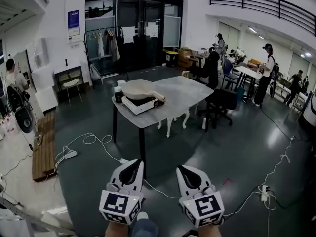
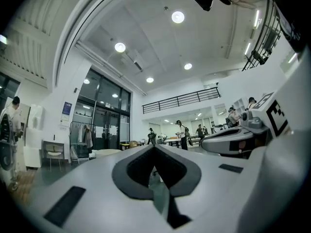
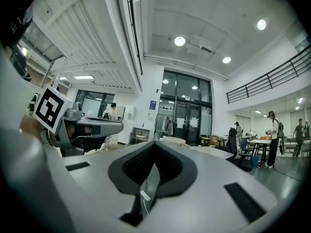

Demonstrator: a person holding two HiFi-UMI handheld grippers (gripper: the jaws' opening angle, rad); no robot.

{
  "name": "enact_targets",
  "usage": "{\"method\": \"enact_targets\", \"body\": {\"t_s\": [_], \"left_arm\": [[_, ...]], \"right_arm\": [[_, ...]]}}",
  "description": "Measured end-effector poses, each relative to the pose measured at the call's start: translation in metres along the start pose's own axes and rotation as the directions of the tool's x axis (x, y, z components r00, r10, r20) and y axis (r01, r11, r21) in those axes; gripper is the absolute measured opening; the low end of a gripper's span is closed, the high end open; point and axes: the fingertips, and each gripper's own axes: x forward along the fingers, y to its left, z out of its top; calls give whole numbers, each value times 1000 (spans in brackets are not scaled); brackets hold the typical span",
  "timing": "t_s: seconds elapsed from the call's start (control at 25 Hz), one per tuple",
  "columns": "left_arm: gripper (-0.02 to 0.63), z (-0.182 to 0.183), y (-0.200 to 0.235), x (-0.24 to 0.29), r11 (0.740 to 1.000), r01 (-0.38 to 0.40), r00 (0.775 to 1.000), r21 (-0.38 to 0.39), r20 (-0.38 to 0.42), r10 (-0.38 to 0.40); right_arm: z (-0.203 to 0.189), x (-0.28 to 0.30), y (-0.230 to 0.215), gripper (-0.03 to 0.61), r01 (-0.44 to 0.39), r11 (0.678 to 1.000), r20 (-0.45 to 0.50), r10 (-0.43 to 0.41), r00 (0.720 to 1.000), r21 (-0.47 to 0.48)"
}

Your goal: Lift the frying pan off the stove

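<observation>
The frying pan (image 1: pixel 139 89) sits on the stove (image 1: pixel 143 104), its handle pointing right. The stove stands near the left end of the worktop (image 1: pixel 187 95), with a dark jar (image 1: pixel 118 94) just beside it. The left claw (image 1: pixel 132 166) and right claw (image 1: pixel 185 171) are well apart from the worktop. Both have their jaws together and hold nothing.

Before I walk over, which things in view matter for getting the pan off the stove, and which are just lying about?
Job: cream round frying pan; white flat portable stove under it; grey stone-look table; left tool and right tool, both shut, empty.
Lying about: dark jar beside the stove; black office chair; white power strip; black standing fan.
</observation>
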Motion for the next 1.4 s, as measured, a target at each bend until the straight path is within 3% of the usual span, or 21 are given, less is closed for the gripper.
{"method": "enact_targets", "body": {"t_s": [0.32, 0.76, 1.04, 1.4], "left_arm": [[11, -9, 32, 56, 1000, 13, 1000, 4, 6, -13], [11, -16, 133, 165, 999, 24, 1000, -34, 21, -23], [11, -31, 176, 220, 996, 56, 998, -63, 15, -56], [11, -50, 194, 274, 994, 79, 997, -74, -14, -81]], "right_arm": [[-8, 55, -31, 25, 28, 999, 2, -28, 1000, 16], [4, 192, -67, 25, 38, 999, -20, -38, 999, -3], [-4, 252, -88, 25, 54, 998, -59, -54, 997, -16], [-20, 290, -127, 25, 90, 996, -84, -89, 992, 6]]}}
